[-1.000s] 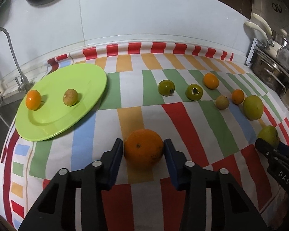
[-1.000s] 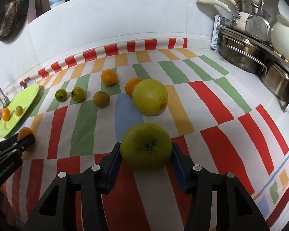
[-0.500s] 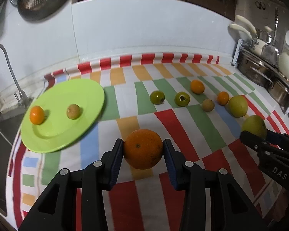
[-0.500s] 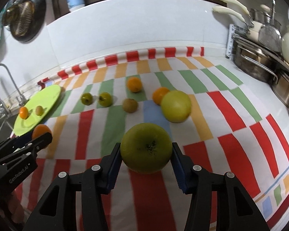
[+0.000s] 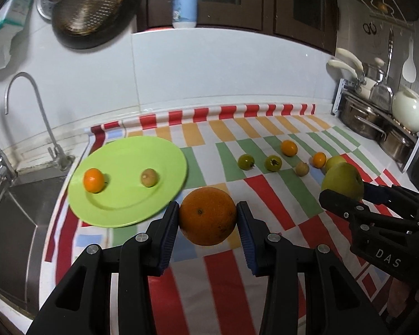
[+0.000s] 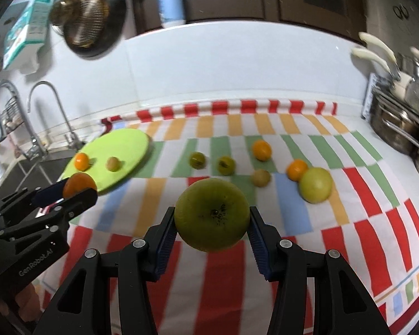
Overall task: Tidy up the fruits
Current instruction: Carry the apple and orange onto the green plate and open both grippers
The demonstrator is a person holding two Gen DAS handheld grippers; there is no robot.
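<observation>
My left gripper (image 5: 208, 217) is shut on a large orange (image 5: 208, 216) and holds it above the striped cloth, just right of the green plate (image 5: 131, 195). The plate holds a small orange (image 5: 93, 180) and a small brown fruit (image 5: 149, 177). My right gripper (image 6: 211, 220) is shut on a green apple (image 6: 211, 215), raised above the cloth; it also shows in the left wrist view (image 5: 342, 181). On the cloth lie two green tomatoes (image 6: 197, 159), two small oranges (image 6: 261, 150), a brown fruit (image 6: 261, 178) and a yellow-green apple (image 6: 315, 184).
A sink (image 5: 11, 212) with a tap (image 5: 39, 117) lies left of the plate. Steel pots (image 5: 360, 117) and a white kettle (image 5: 407, 109) stand at the right. A pan (image 5: 89, 11) hangs on the wall, and a bottle (image 5: 184, 0) stands above the backsplash.
Both grippers have risen from the cloth with their fruits held. The counter and fruits now look farther away, and more of the wall shows.
</observation>
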